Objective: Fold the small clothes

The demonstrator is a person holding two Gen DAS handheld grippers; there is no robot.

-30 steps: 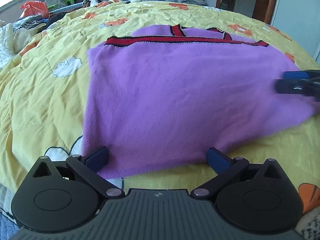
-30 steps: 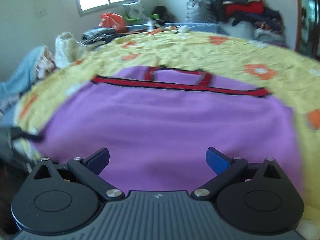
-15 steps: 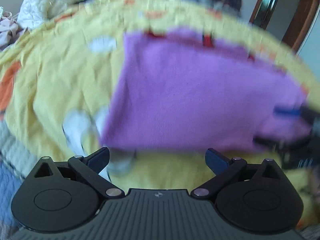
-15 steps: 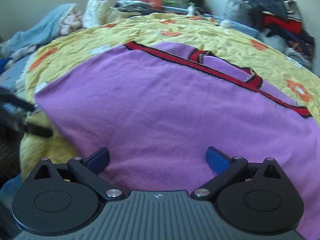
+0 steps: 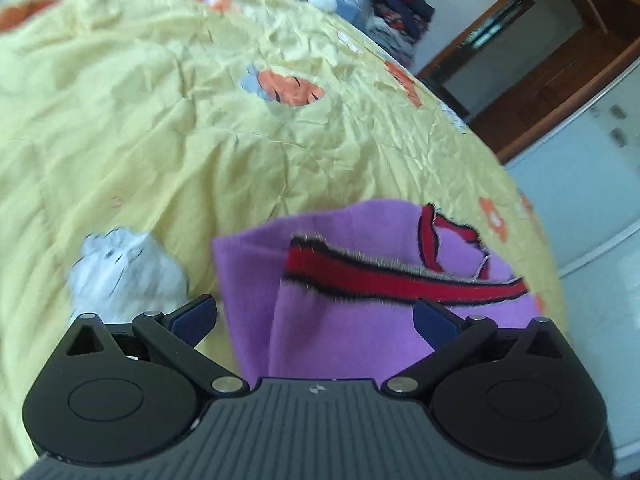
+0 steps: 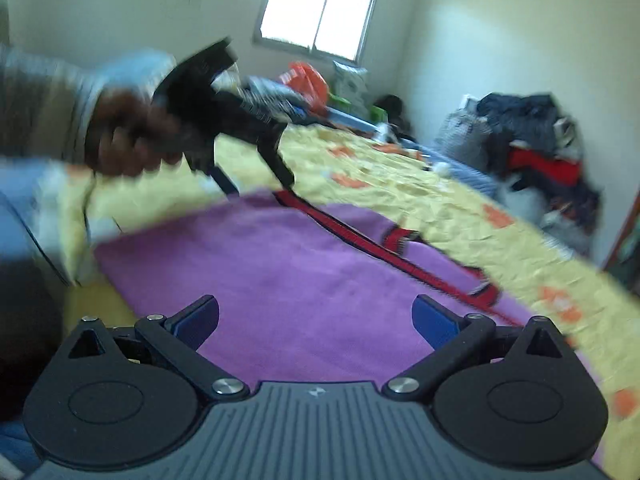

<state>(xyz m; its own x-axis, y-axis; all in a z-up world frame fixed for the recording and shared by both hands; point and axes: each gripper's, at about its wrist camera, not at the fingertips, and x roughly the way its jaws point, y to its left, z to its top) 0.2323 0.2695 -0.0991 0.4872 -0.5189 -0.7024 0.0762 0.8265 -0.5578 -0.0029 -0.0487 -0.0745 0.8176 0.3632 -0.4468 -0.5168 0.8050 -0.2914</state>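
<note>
Daylight enters through the window (image 6: pixel 324 12) at the far wall, which is blown out to white. My right view is smeared: my left hand (image 6: pixel 128 140) and its gripper blur heavily. In my left view the yellow quilt (image 5: pixel 140 120) is soft, sharper at centre. Fisheye curvature bends both frames at the edges. Shadows are weak and diffuse.

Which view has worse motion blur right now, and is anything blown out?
Right wrist: heaviest smear on the person's hand and the left gripper it holds; the window is blown out white. Left wrist: milder blur, streaking the red trim of the purple garment and the yellow quilt; no clipping, strong fisheye bend on the cabinet.
</note>
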